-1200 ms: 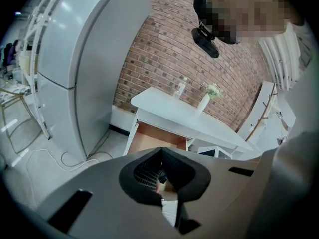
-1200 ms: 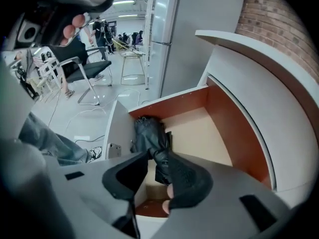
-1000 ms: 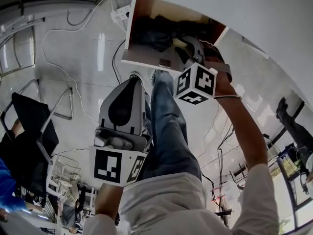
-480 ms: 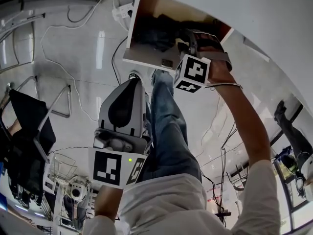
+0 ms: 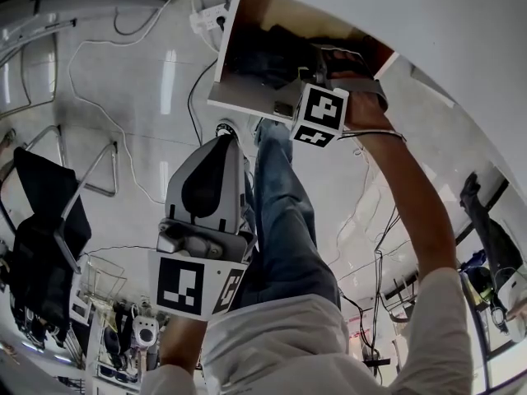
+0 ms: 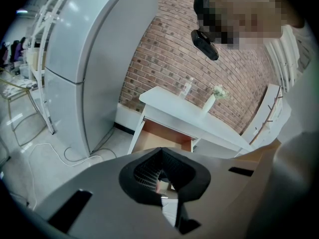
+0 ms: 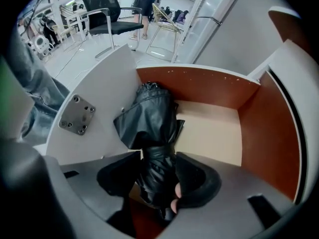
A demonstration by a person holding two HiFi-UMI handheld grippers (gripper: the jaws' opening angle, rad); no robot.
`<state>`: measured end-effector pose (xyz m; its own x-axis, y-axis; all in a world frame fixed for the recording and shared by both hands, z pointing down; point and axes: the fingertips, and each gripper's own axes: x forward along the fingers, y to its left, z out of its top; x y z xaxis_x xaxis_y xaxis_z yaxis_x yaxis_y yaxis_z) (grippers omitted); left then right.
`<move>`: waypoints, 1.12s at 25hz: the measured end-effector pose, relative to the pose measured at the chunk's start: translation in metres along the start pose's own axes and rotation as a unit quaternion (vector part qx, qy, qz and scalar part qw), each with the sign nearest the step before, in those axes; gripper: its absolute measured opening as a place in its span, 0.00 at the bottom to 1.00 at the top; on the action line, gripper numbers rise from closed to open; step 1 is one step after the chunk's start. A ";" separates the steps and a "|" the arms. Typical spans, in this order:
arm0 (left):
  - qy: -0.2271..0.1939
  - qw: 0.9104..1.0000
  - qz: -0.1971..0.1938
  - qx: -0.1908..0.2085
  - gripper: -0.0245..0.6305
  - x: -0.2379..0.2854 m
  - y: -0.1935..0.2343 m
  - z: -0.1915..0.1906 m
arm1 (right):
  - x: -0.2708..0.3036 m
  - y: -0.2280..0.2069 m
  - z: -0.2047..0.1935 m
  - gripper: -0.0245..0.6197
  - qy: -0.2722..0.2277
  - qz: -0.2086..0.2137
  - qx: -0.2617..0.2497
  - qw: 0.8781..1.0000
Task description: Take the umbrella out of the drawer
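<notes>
A black folded umbrella (image 7: 152, 118) lies in the open drawer (image 7: 199, 74), along its white front panel. In the head view the umbrella (image 5: 263, 52) is a dark mass inside the drawer (image 5: 247, 101). My right gripper (image 7: 157, 178) points steeply down into the drawer. Its jaws are opening and straddle the umbrella's near end, and I see no squeeze on the fabric. In the head view the right gripper (image 5: 317, 64) is mostly hidden behind its marker cube (image 5: 323, 115). My left gripper (image 5: 218, 142) hangs over the floor, shut and empty, well short of the drawer (image 6: 159, 136).
The drawer belongs to a white side table (image 6: 199, 118) against a brick wall, with a grey fridge (image 6: 94, 59) to its left. Cables (image 5: 123, 52) trail on the floor. A black chair (image 5: 49, 220) stands to the left, and the person's leg (image 5: 284, 212) is below the drawer.
My right gripper has sunk deeper into the drawer and rolled, its marker cube sliding toward the drawer front. My left gripper has stayed where it was.
</notes>
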<state>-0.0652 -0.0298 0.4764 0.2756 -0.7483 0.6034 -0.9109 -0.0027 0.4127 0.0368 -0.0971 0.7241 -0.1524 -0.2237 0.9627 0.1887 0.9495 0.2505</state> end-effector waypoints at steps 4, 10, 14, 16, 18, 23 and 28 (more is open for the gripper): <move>0.001 1.000 0.002 -0.003 0.06 0.002 0.000 -0.002 | 0.007 -0.002 -0.001 0.41 0.002 -0.001 -0.006 1.000; 0.004 1.000 0.007 -0.008 0.06 0.004 0.002 -0.006 | 0.018 -0.003 0.000 0.46 0.004 -0.001 -0.025 1.000; 0.003 1.000 0.011 -0.012 0.06 0.005 0.003 -0.008 | 0.025 -0.002 0.000 0.47 0.005 -0.001 -0.037 0.999; 0.003 1.000 0.012 -0.014 0.06 0.006 0.004 -0.009 | 0.028 -0.001 0.001 0.47 0.005 0.000 -0.044 0.999; 0.004 1.000 0.014 -0.016 0.06 0.006 0.005 -0.011 | 0.032 0.000 0.001 0.48 0.006 0.001 -0.050 0.999; 0.003 1.000 0.018 -0.020 0.06 0.007 0.009 -0.012 | 0.039 0.001 0.003 0.49 0.008 0.004 -0.059 0.998; 0.006 1.000 0.019 -0.024 0.06 0.008 0.012 -0.016 | 0.045 0.001 0.003 0.49 0.011 0.000 -0.063 0.998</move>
<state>-0.0692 -0.0253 0.4968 0.2450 -0.7388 0.6278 -0.9055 0.0571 0.4206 0.0271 -0.1057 0.7669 -0.1320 -0.2287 0.9645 0.3088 0.9151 0.2592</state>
